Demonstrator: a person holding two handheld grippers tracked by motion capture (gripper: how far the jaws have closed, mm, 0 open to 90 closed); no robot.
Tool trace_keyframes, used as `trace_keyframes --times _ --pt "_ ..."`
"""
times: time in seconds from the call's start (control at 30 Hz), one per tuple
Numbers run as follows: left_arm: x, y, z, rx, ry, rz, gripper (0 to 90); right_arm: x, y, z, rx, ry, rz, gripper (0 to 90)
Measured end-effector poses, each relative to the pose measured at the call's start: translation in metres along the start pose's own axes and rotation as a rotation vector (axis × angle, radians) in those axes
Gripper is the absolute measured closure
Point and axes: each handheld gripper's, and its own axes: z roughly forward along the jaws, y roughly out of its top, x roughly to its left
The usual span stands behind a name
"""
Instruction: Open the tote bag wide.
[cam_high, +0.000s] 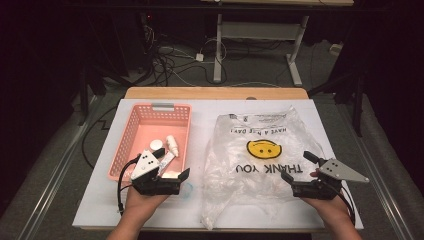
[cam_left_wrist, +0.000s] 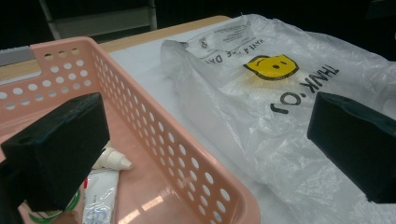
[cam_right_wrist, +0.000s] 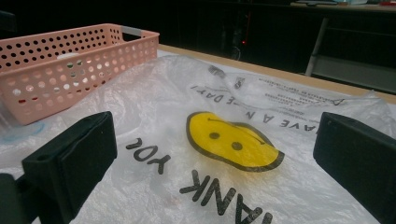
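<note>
Lying between both grippers, the plastic bag (cam_high: 260, 160); fingers wide apart, holding nothing.

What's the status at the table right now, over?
Left gripper open over pink basket. Right gripper open beside plastic bag, lying flat. Nothing held, nothing blocking.

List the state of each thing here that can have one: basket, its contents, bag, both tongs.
Basket: upright on the table, holding small items.
Tube: lying flat in the basket.
Dropper bottle: lying on its side in the basket.
Bag: flat on the table, crumpled, nothing gripping it.
Left tongs: open, empty, over the basket's near corner.
Right tongs: open, empty, over the bag's edge.
</note>
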Motion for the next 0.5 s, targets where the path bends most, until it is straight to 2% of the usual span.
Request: trace_keyframes --times 0.1,0.23,0.5 --pt "-0.0014 0.0004 -0.0003 0.001 -0.012 0.005 0.0 0.0007 0.0012 -0.0043 -0.005 -0.014 -0.004 0.0" --pt "-0.0035 -0.0008 -0.0015 0.013 -0.007 0.025 0.0 -0.0005 0.0026 -0.0047 -0.004 -0.022 -0.005 0.0" --pt "0.0003 -0.0028 -0.0030 0.022 0.005 0.006 0.0 -0.0084 0.0037 -0.0016 0.013 -0.038 -0.025 0.0"
